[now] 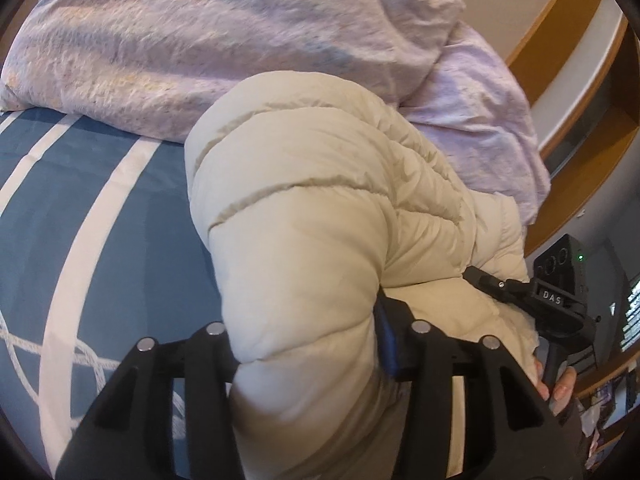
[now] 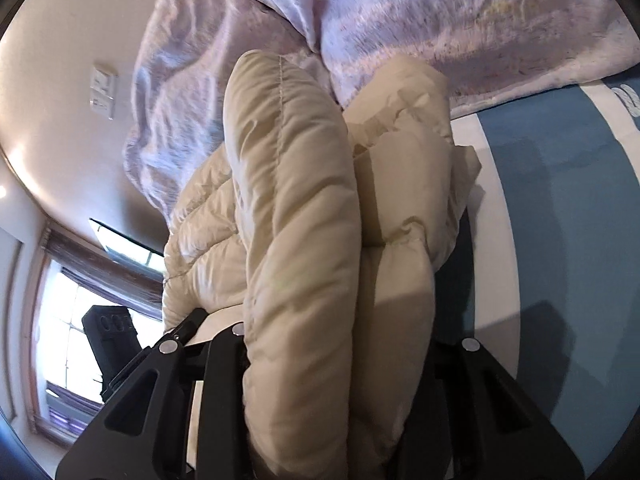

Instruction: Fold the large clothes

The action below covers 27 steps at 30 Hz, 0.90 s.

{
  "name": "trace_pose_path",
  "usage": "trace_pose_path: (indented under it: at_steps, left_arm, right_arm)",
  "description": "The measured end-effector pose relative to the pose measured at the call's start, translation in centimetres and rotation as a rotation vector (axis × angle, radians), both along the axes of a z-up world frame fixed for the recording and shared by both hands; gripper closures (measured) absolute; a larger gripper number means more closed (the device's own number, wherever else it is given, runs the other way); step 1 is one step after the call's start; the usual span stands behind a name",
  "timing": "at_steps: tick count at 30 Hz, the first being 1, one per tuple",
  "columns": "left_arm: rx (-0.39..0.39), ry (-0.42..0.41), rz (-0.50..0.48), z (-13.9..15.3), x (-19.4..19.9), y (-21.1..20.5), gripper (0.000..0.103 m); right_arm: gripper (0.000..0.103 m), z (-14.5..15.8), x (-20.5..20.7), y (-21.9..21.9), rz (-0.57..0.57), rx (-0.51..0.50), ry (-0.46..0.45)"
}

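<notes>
A cream quilted puffer jacket (image 1: 312, 208) is bunched up above the bed. My left gripper (image 1: 308, 364) is shut on a thick fold of it, which fills the gap between the black fingers (image 1: 404, 344). My right gripper (image 2: 336, 364) is shut on another thick fold of the same jacket (image 2: 296, 216), held beside the bed sheet. The right gripper also shows at the right edge of the left wrist view (image 1: 480, 276), pressed into the jacket. The fingertips of both grippers are hidden by the padding.
A blue bed sheet with white stripes (image 1: 92, 208) lies under the jacket, also in the right wrist view (image 2: 560, 208). A lilac duvet (image 1: 208, 44) is heaped at the far side of the bed. A wooden frame (image 1: 560, 36) and wall stand at the right.
</notes>
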State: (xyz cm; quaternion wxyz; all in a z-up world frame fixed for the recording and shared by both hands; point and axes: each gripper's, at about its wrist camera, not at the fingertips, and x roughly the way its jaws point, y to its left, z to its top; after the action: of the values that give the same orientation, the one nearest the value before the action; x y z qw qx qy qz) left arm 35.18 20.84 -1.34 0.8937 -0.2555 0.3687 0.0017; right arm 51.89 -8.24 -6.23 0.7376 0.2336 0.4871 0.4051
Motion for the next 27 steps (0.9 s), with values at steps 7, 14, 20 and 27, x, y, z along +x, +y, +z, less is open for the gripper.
trace_pose_path:
  at_steps: [7,14,20,27]
  left_arm:
    - [0.114,0.017,0.063,-0.2,-0.1,0.2,0.023]
    - [0.23,-0.03,0.168,2.8,-2.9,0.6,0.011]
    - [0.285,-0.056,0.186,4.2,-3.3,-1.1,0.01]
    - [0.423,-0.034,0.162,3.9,-1.4,-4.3,0.009]
  right_arm:
    - [0.034,0.8,-1.6,-1.1,-0.095,-0.177,-0.086]
    - [0.03,6.4,-4.7,-4.0,-0.274,-0.279,-0.315]
    - [0.042,8.0,-6.4,1.6,-0.165,-0.361,-0.491]
    - [0.046,7.1,-6.9,4.9,-0.14,-0.454,-0.619]
